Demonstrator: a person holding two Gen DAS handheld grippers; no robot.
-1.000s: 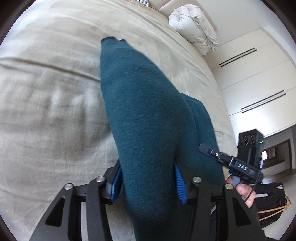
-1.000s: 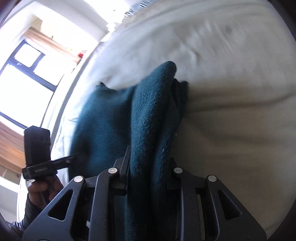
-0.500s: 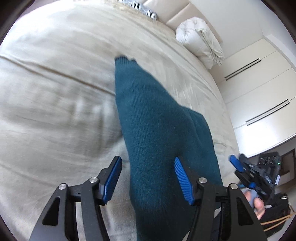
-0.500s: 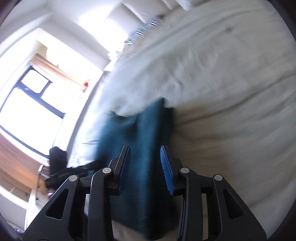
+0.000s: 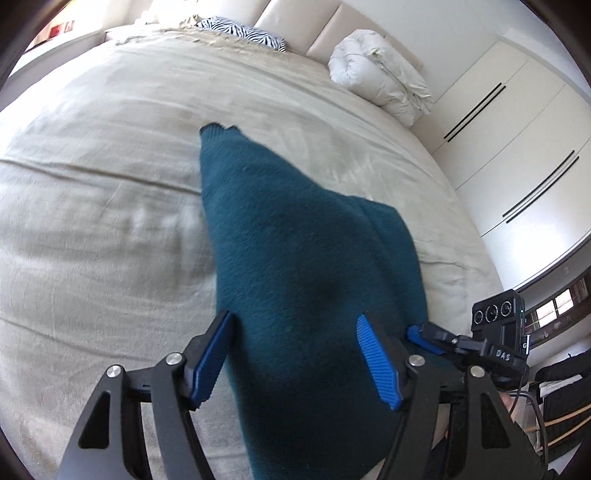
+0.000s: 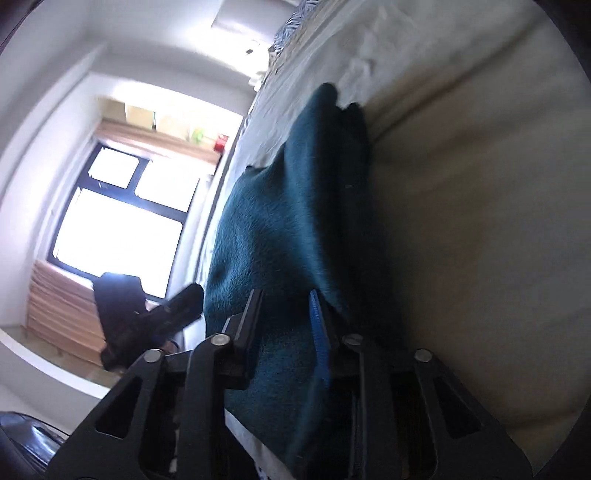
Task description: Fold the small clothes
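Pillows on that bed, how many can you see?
2. A zebra-striped pillow lies at the head of the bed, by the headboard. A white pillow sits to its right, nearer the wardrobe. Others may lie out of view.

Two fisheye views, each framed by a dark circular edge. The left wrist camera sits just behind the left hand-held gripper (image 5: 295,354) and looks forward and down along its fingers, close over a bed (image 5: 110,192), toward the headboard (image 5: 295,26) and white wardrobes (image 5: 517,147) on the right. The right wrist camera sits behind the right hand-held gripper (image 6: 286,321), rolled sideways and nearer the mattress, facing a bright window (image 6: 118,221) on its left. Both views share the teal garment (image 5: 295,266) (image 6: 295,221) and bed; each also catches the other gripper.
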